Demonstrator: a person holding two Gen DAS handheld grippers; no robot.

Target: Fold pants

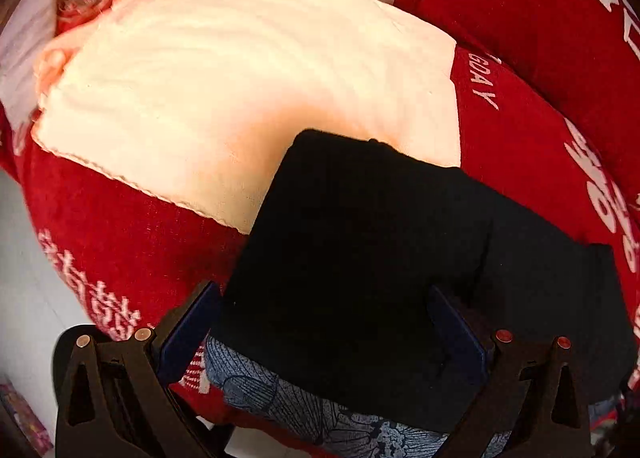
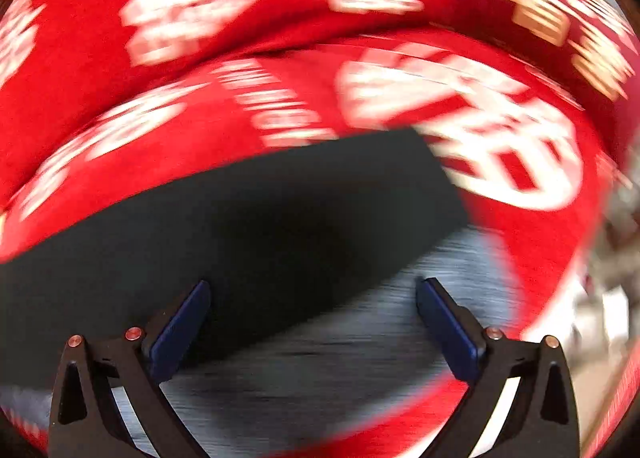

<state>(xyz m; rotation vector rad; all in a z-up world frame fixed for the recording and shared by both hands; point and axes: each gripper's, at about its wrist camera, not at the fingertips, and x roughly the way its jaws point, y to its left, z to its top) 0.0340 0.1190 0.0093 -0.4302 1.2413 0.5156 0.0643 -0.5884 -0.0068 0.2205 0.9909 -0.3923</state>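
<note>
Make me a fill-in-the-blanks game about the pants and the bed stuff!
The folded pants are ____ in colour.
The blanket under them is ____ with white writing.
Beyond the pants lies a ____ coloured cloth.
The fingers of the right gripper stand ____, holding nothing.

Missing words: black; red; cream; open
</note>
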